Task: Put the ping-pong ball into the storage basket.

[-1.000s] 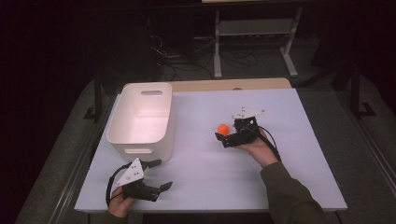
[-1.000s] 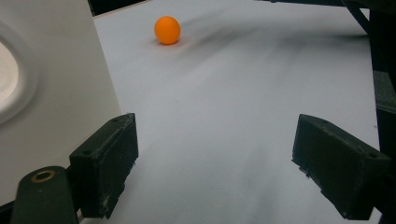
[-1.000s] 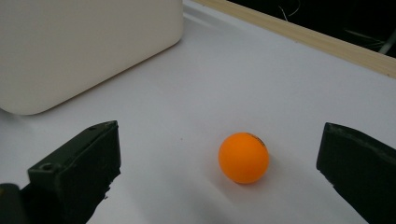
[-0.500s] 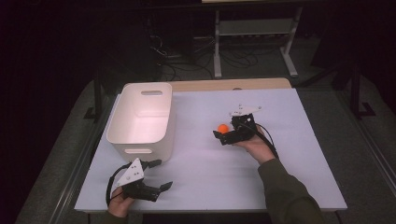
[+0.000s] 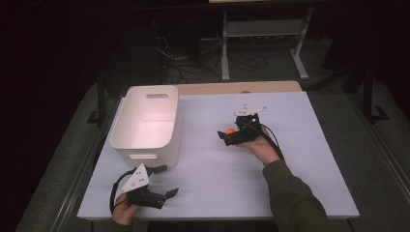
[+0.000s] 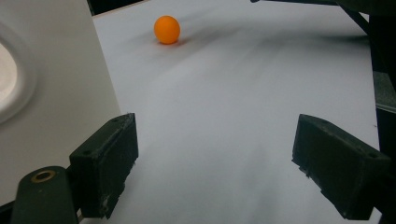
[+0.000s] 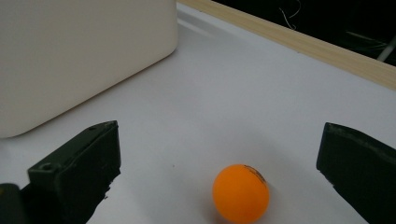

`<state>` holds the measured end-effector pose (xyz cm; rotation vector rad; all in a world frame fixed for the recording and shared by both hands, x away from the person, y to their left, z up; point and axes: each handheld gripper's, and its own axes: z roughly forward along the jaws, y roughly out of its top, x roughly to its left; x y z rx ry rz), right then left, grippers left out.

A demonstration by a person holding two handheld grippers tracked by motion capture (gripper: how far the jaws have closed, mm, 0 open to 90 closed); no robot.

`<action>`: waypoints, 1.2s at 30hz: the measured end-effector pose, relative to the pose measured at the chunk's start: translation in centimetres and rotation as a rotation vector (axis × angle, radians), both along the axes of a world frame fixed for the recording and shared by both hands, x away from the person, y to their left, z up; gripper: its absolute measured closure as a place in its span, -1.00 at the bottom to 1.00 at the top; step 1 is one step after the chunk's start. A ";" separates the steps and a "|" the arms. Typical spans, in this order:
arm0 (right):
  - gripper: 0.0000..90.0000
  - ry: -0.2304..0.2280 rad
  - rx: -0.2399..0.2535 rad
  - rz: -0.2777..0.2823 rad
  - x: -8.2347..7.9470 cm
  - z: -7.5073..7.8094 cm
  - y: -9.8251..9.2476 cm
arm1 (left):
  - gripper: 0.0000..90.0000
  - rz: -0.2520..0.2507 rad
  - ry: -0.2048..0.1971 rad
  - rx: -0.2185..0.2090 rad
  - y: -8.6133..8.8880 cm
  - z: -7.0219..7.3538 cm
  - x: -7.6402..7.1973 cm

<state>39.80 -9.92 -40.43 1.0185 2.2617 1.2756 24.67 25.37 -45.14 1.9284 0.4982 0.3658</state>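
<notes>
An orange ball (image 5: 230, 130) (image 7: 241, 192) (image 6: 167, 29) lies on the white table top, right of the white bin (image 5: 146, 121). My right gripper (image 5: 228, 135) (image 7: 219, 168) is open with its jaws on either side of the ball, not touching it. Near the table's front left corner my left gripper (image 5: 167, 181) (image 6: 215, 163) rests open with nothing between its jaws, just in front of the bin (image 6: 46, 79).
The white table (image 5: 309, 159) has a wooden strip (image 5: 232, 88) (image 7: 299, 44) along its far edge. The bin's wall (image 7: 79, 51) stands left of the ball. A metal shelf frame (image 5: 261, 34) stands in the dark behind the table.
My right gripper has shifted slightly left and toward the front, closing in around the ball. The left gripper has not moved.
</notes>
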 end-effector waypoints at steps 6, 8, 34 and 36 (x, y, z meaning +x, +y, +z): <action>-1.00 -0.007 0.000 -0.005 0.5 0.1 0.2 | -0.69 -0.001 -0.001 0.000 0.0 0.0 0.0; -1.00 -0.012 0.000 -0.004 0.7 0.2 0.3 | -0.69 -0.001 -0.004 0.001 0.0 0.0 -0.1; -1.00 0.023 -0.033 -0.027 1.4 -0.7 0.1 | -0.69 -0.007 -0.012 0.009 -0.1 0.0 -0.1; -1.00 0.029 -0.040 -0.025 1.5 -0.8 0.1 | -0.69 -0.007 -0.013 0.009 -0.1 0.0 -0.1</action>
